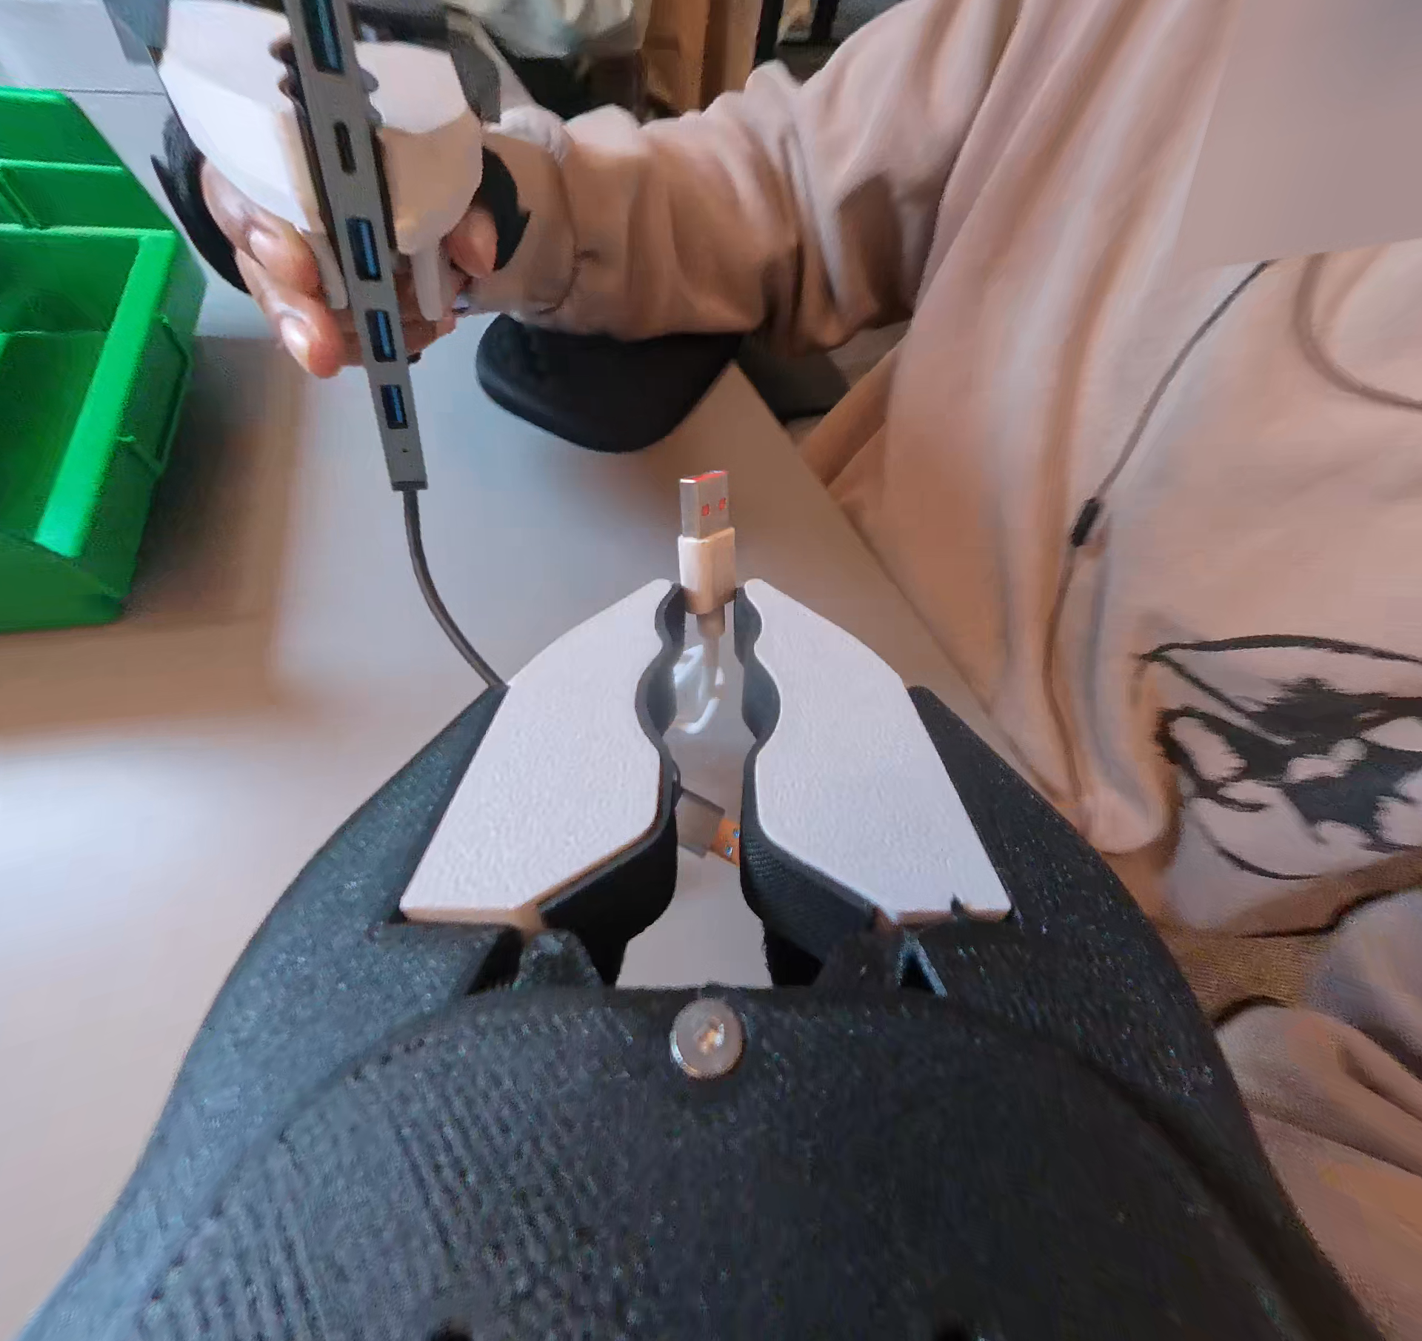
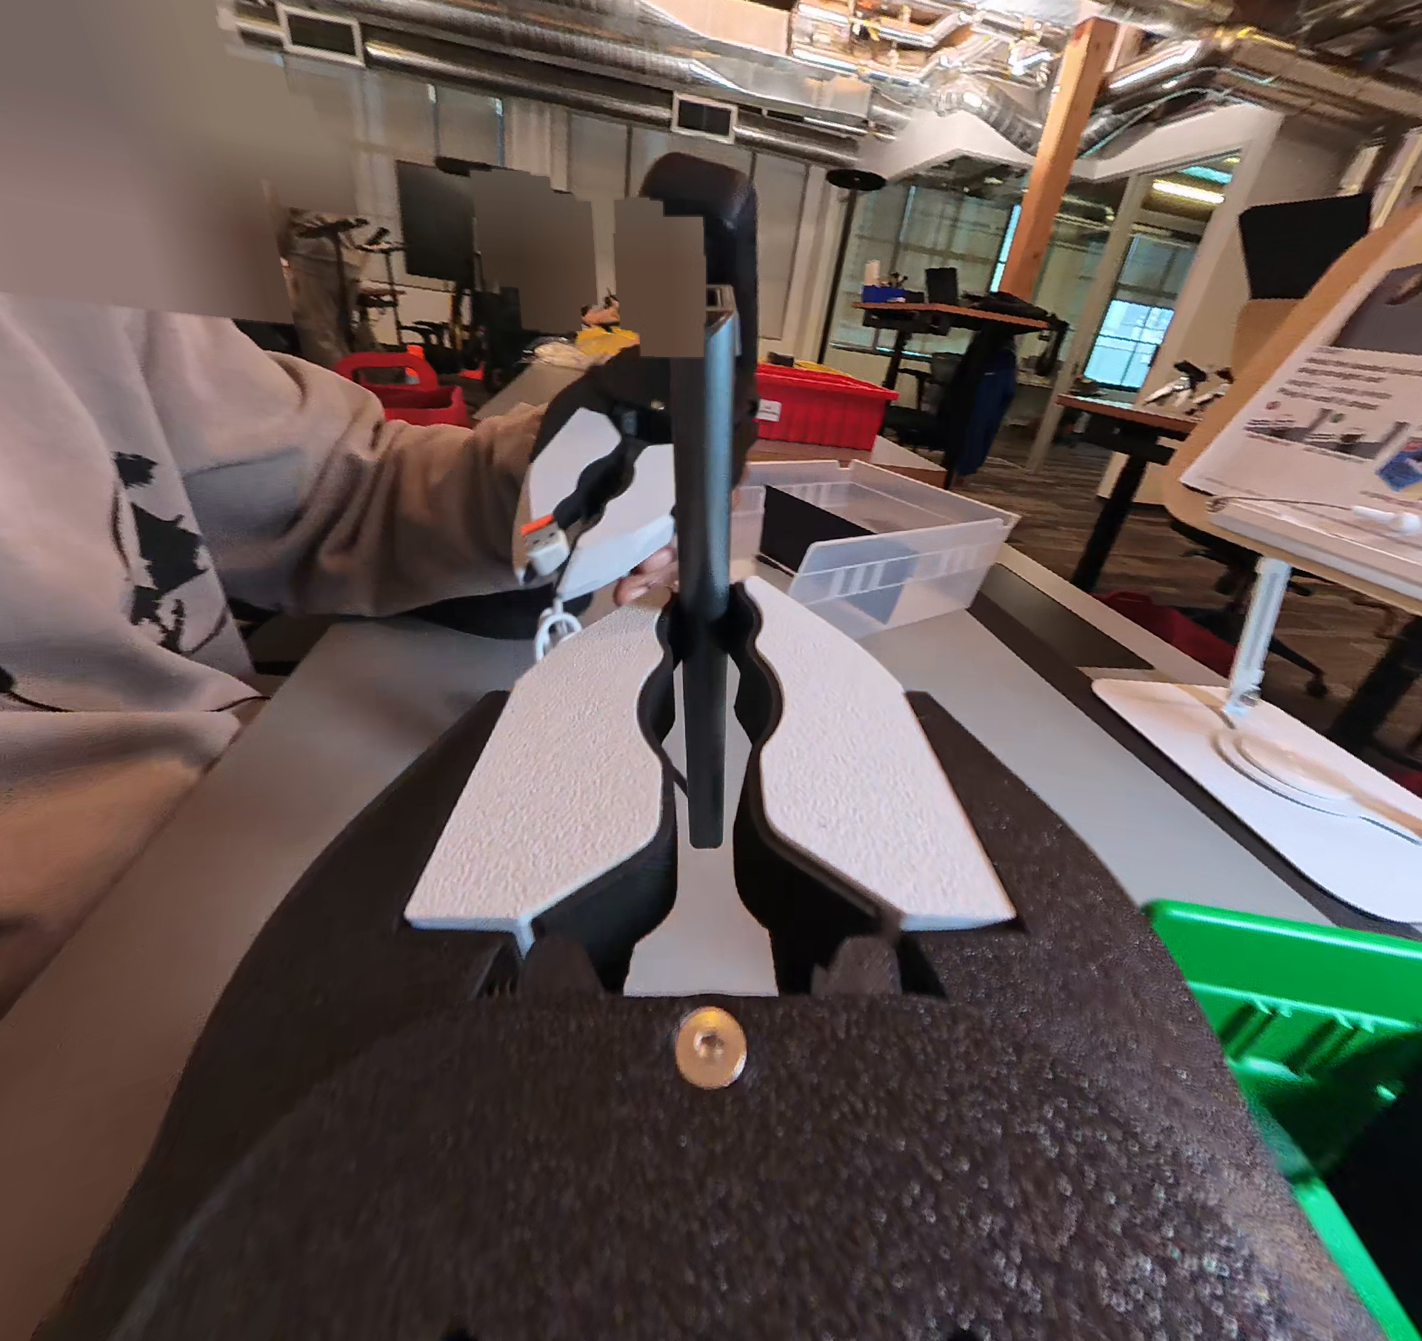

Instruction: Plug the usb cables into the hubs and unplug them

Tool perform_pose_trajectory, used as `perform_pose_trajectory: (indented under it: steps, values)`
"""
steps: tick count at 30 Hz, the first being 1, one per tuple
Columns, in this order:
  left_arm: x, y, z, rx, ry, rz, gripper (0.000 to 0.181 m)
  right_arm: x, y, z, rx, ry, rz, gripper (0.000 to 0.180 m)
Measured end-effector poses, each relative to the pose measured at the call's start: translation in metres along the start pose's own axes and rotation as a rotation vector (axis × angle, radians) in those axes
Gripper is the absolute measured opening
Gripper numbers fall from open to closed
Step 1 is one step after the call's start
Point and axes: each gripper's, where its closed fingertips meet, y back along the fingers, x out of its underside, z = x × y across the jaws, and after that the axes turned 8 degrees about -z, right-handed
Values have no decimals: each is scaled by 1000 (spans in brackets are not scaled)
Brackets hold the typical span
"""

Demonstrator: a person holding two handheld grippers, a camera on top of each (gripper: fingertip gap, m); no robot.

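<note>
My left gripper is shut on a white USB cable's plug, whose metal end with an orange insert points away from me. Its white cord loops between my fingers. A grey USB hub with several blue ports stands on end in the air, held by my right gripper at the upper left. The plug is apart from the hub, below and right of it. In the right wrist view my right gripper is shut on the hub's dark back. The left gripper with the plug shows behind it.
A green compartment bin stands at the left of the grey table; it also shows in the right wrist view. A clear plastic tray and a white stand base sit farther off. The person's beige sleeve is on the right. The grippers' ends are close to 11 cm from one another.
</note>
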Motion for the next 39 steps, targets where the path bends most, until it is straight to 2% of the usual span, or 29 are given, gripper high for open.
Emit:
perform_pose_trajectory:
  steps: [5, 10, 16, 21, 23, 26, 28, 31, 35, 39]
  values:
    - [-16, 30, -19, 49, 66, -67, 13, -9, -4, 23, -157, -137, -83, 11]
    - [-1, 52, -10, 11, 137, -42, 13, -3, -11, 40, -250, -191, -71, 11]
    - [-34, 104, -31, -36, 31, -200, 12, -4, -8, 56, -355, -231, -42, 11]
    - [-44, 124, -43, -84, -36, -238, 11, 12, -9, 70, -428, -268, 47, 11]
    - [-34, 116, -34, -96, 9, -197, 10, 13, -12, 71, -428, -265, 50, 11]
    - [0, 77, -13, -14, 156, -89, 11, 15, -14, 69, -414, -261, 57, 11]
    - [33, 48, 20, -48, 288, 13, 11, 17, -14, 66, -397, -260, 64, 11]
    - [67, 18, 63, -147, 443, 78, 9, 19, -14, 61, -367, -248, 70, 11]
    - [102, 21, 107, -432, 326, 260, 29, 25, -13, 51, -312, -218, 97, 11]
    - [85, 42, 125, -618, 212, 248, 26, 32, -10, 37, -239, -188, 123, 11]
